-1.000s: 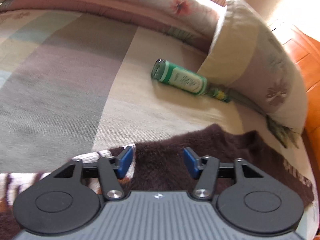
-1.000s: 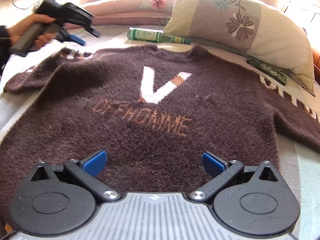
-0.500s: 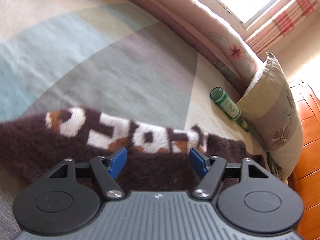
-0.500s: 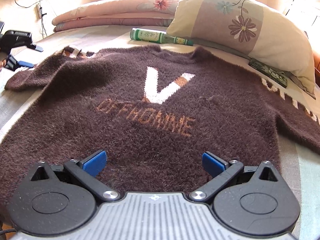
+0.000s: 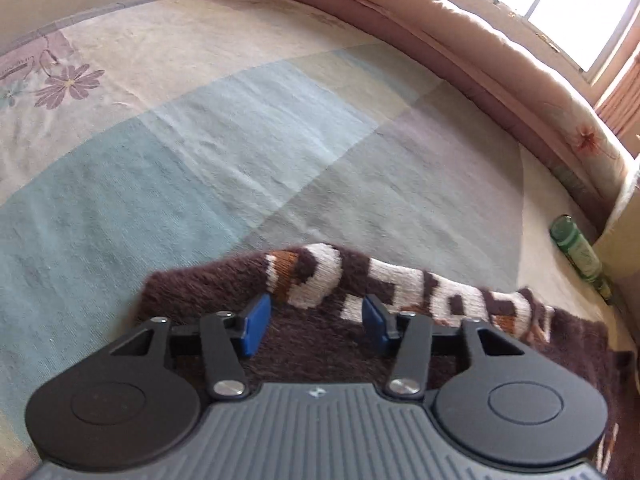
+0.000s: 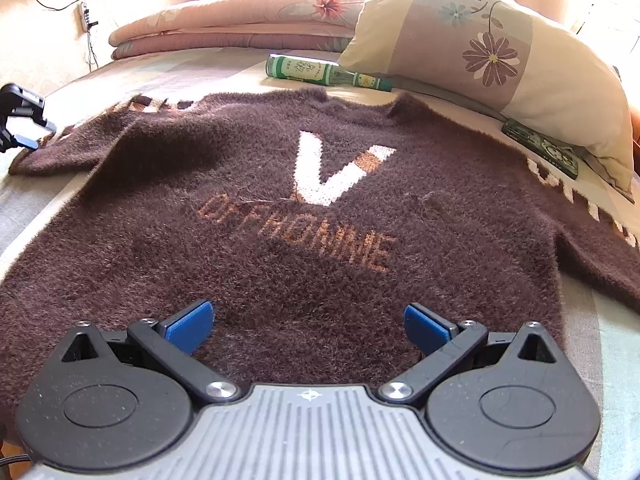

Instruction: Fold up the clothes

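A fuzzy dark brown sweater (image 6: 320, 200) with a white V and orange lettering lies spread flat, front up, on the bed. Its left sleeve (image 5: 400, 288), patterned white and orange, stretches out to the side. My left gripper (image 5: 316, 316) hovers low over that sleeve near its cuff. Its jaws are closing with the sleeve's fabric between the blue pads (image 5: 256, 320), which are not pressing on it. The same gripper (image 6: 20, 120) shows at the far left edge of the right wrist view. My right gripper (image 6: 308, 320) stands wide open over the sweater's bottom hem, holding nothing.
A green glass bottle (image 6: 304, 70) lies beyond the sweater's collar, against a flowered pillow (image 6: 480, 60). A dark flat remote-like object (image 6: 540, 148) sits under the pillow's edge. A folded pink quilt (image 6: 240, 28) lines the far side. Patchwork sheet (image 5: 200, 160) extends left of the sleeve.
My left gripper has swung left along the sleeve from the shoulder area to near the cuff, and its jaws have narrowed slightly. The right gripper has stayed put.
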`<state>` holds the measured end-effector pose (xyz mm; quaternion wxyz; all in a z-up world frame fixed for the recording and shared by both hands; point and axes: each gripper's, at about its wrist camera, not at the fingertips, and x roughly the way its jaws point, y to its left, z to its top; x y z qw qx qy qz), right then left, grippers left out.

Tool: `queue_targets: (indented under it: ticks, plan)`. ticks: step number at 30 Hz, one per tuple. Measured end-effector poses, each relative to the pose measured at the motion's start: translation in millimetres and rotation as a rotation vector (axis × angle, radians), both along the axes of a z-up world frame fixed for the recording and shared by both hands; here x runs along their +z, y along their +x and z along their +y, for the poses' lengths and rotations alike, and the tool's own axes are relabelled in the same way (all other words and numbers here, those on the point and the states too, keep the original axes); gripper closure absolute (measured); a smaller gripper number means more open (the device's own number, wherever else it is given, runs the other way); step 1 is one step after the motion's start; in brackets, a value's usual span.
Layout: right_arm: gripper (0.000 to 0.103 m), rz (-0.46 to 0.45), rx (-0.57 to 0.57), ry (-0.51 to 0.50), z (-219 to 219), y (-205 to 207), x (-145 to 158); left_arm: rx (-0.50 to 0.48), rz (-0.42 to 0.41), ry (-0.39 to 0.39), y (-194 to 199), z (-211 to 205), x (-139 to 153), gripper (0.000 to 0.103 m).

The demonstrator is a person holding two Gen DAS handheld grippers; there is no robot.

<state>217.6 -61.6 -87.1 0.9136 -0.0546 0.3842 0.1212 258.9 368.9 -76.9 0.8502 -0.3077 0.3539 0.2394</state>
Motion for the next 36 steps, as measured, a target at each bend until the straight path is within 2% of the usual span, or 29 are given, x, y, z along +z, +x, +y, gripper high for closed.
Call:
queue_targets:
  ticks: [3, 7, 9, 11, 13, 14, 15, 16, 18, 21, 23, 27, 29, 32, 33, 34, 36]
  plan:
    - [0.000, 0.002, 0.004, 0.000, 1.3, -0.3, -0.6, -0.078, -0.050, -0.014, 11.3, -18.9, 12.5, 0.041]
    - [0.000, 0.008, 0.005, -0.017, 4.4, 1.0, -3.6, -0.198, -0.044, -0.033, 51.2, -52.5, 12.5, 0.037]
    - [0.000, 0.014, 0.004, -0.023, 5.1, 2.1, -5.3, -0.208, 0.044, 0.068, 75.1, -72.9, 5.6, 0.035]
    - [0.000, 0.018, 0.002, -0.027, 5.1, 2.9, -6.7, -0.166, 0.166, 0.202, 99.7, -83.7, -12.3, 0.032]
    - [0.000, 0.020, 0.002, -0.025, 4.6, 3.2, -6.8, -0.121, 0.204, 0.303, 114.7, -84.5, -25.7, 0.017]
    - [0.000, 0.019, 0.002, -0.022, 4.1, 3.1, -6.2, -0.093, 0.209, 0.352, 120.4, -84.1, -28.1, 0.013]
    - [0.000, 0.017, 0.002, -0.019, 3.6, 3.0, -5.6, -0.059, 0.222, 0.374, 124.9, -79.2, -29.9, 0.006]
    - [0.000, 0.016, 0.001, -0.017, 2.9, 2.9, -4.9, -0.028, 0.229, 0.356, 126.8, -71.1, -31.8, 0.003]
    - [0.000, 0.013, -0.003, -0.013, 1.0, 2.3, -3.2, 0.004, 0.221, 0.263, 121.7, -55.6, -29.4, 0.004]
    - [0.000, 0.001, -0.006, 0.007, -2.4, 0.6, 1.1, -0.010, 0.200, 0.252, 109.4, -61.1, -10.9, 0.009]
    - [0.000, -0.005, 0.000, 0.015, -2.6, -1.2, 3.1, -0.111, 0.108, 0.196, 100.5, -74.5, 3.6, 0.009]
    - [0.000, -0.001, 0.017, -0.002, 2.1, -1.5, 1.3, -0.340, -0.077, 0.013, 105.2, -108.4, 16.5, 0.008]
    - [0.000, 0.004, 0.018, -0.011, 4.0, -1.0, -0.8, -0.393, -0.118, -0.040, 116.3, -119.1, 9.5, 0.008]
    - [0.000, 0.010, 0.014, -0.020, 4.3, 0.2, -2.6, -0.358, -0.128, -0.102, 127.7, -112.4, -17.5, 0.008]
    - [0.000, 0.009, 0.012, -0.017, 3.4, 0.0, -2.2, -0.332, -0.116, -0.127, 126.7, -106.8, -27.8, 0.009]
    - [0.000, 0.008, 0.010, -0.014, 2.4, -0.1, -1.7, -0.327, -0.134, -0.142, 121.1, -100.7, -34.1, 0.013]
    - [0.000, 0.002, 0.006, -0.002, -0.3, -0.9, 0.5, -0.329, -0.176, -0.165, 101.1, -86.9, -36.8, 0.015]
